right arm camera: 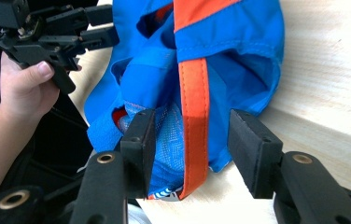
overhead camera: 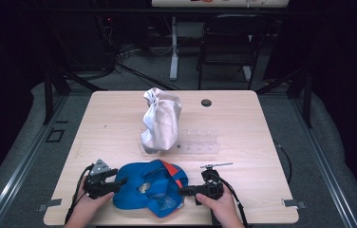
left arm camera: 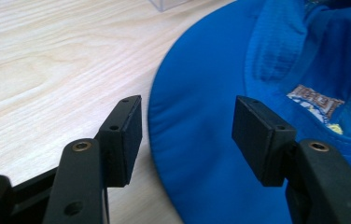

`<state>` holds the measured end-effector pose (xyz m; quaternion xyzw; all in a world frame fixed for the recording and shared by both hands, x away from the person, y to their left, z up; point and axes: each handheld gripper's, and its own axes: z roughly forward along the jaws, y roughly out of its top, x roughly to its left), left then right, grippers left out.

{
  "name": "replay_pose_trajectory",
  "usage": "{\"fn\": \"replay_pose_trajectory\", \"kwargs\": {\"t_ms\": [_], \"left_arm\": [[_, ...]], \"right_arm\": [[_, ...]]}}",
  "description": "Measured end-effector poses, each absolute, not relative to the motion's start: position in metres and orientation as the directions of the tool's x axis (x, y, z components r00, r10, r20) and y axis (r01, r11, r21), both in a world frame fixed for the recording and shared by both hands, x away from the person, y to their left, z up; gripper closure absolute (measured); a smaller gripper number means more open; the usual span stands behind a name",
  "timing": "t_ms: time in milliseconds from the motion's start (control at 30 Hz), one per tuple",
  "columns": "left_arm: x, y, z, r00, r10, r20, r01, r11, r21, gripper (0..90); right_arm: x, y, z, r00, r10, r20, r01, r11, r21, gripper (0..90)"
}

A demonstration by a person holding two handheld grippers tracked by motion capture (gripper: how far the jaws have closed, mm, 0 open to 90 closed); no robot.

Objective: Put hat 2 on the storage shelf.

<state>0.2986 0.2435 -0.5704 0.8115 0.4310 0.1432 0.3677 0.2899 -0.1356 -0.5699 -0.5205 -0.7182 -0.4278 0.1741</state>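
Two grippers flank the blue cap (overhead camera: pixel 148 189) at the tabletop's (overhead camera: pixel 119 123) near edge: left gripper (left arm camera: pixel 187 135) fingers gape around its brim, right gripper (right arm camera: pixel 190 149) fingers straddle the orange strap (right arm camera: pixel 194 112) unclamped, likely readying a two-sided lift.

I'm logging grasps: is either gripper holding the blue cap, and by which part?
Nothing is held. Each hand-held gripper, left and right, stands open around an edge of the blue cap.

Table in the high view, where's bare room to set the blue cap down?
Free: the left side of the table, beside the crumpled white bag, and the right side past the clear tray. Crowded: the near edge, where the blue cap lies between the left gripper and right gripper.
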Motion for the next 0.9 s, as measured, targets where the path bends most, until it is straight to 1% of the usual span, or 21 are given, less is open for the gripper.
{"fn": "replay_pose_trajectory", "kwargs": {"t_ms": [133,167,200,233,300,333,367,400,433,500,567,600,633,733,767,900], "left_arm": [[0.300,0.247,-0.570,0.586,0.805,-0.091,0.600,-0.356,0.716,43.4],[0.299,0.248,-0.569,0.582,0.808,-0.091,0.602,-0.353,0.717,43.5],[0.299,0.248,-0.569,0.582,0.808,-0.091,0.602,-0.353,0.717,43.5],[0.300,0.248,-0.569,0.582,0.808,-0.088,0.597,-0.351,0.722,43.6],[0.299,0.247,-0.570,0.573,0.816,-0.077,0.590,-0.346,0.729,43.6],[0.299,0.247,-0.570,0.573,0.816,-0.077,0.590,-0.346,0.729,43.6],[0.299,0.247,-0.570,0.572,0.816,-0.077,0.590,-0.345,0.730,43.6],[0.299,0.247,-0.570,0.573,0.816,-0.077,0.589,-0.344,0.731,43.6],[0.299,0.248,-0.569,0.574,0.815,-0.078,0.588,-0.345,0.732,43.6],[0.299,0.248,-0.568,0.582,0.809,-0.086,0.594,-0.350,0.724,43.6],[0.299,0.248,-0.569,0.579,0.811,-0.084,0.592,-0.348,0.727,43.6],[0.299,0.248,-0.569,0.579,0.811,-0.084,0.592,-0.348,0.727,43.6],[0.299,0.248,-0.569,0.579,0.811,-0.082,0.591,-0.348,0.728,43.6],[0.299,0.248,-0.569,0.579,0.811,-0.082,0.591,-0.348,0.728,43.6],[0.299,0.248,-0.569,0.582,0.809,-0.080,0.589,-0.351,0.727,43.6],[0.300,0.249,-0.569,0.584,0.808,-0.078,0.588,-0.354,0.727,43.6]], "right_arm": [[0.291,-0.133,-0.574,-0.383,0.585,0.715,0.909,0.102,0.404,54.2],[0.291,-0.132,-0.575,-0.376,0.570,0.730,0.915,0.102,0.391,56.8],[0.291,-0.132,-0.575,-0.376,0.570,0.730,0.915,0.102,0.391,56.8],[0.291,-0.133,-0.574,-0.376,0.555,0.742,0.915,0.096,0.391,59.2],[0.292,-0.133,-0.572,-0.368,0.549,0.751,0.917,0.080,0.391,61.1],[0.293,-0.136,-0.569,-0.375,0.566,0.734,0.915,0.097,0.392,63.0],[0.293,-0.136,-0.569,-0.375,0.566,0.734,0.915,0.097,0.392,63.0],[0.293,-0.137,-0.568,-0.367,0.533,0.762,0.918,0.074,0.390,67.1],[0.294,-0.137,-0.567,-0.369,0.532,0.762,0.918,0.077,0.390,68.8],[0.294,-0.138,-0.566,-0.368,0.530,0.764,0.918,0.080,0.387,69.5],[0.294,-0.139,-0.564,-0.377,0.538,0.754,0.915,0.092,0.392,72.3],[0.294,-0.139,-0.564,-0.377,0.538,0.754,0.915,0.092,0.392,72.3],[0.294,-0.139,-0.564,-0.379,0.547,0.746,0.914,0.096,0.394,75.1],[0.294,-0.139,-0.563,-0.378,0.559,0.738,0.914,0.099,0.394,76.3],[0.293,-0.139,-0.561,-0.371,0.585,0.721,0.915,0.099,0.390,77.0],[0.292,-0.139,-0.559,-0.367,0.623,0.691,0.910,0.088,0.404,77.9]]}}
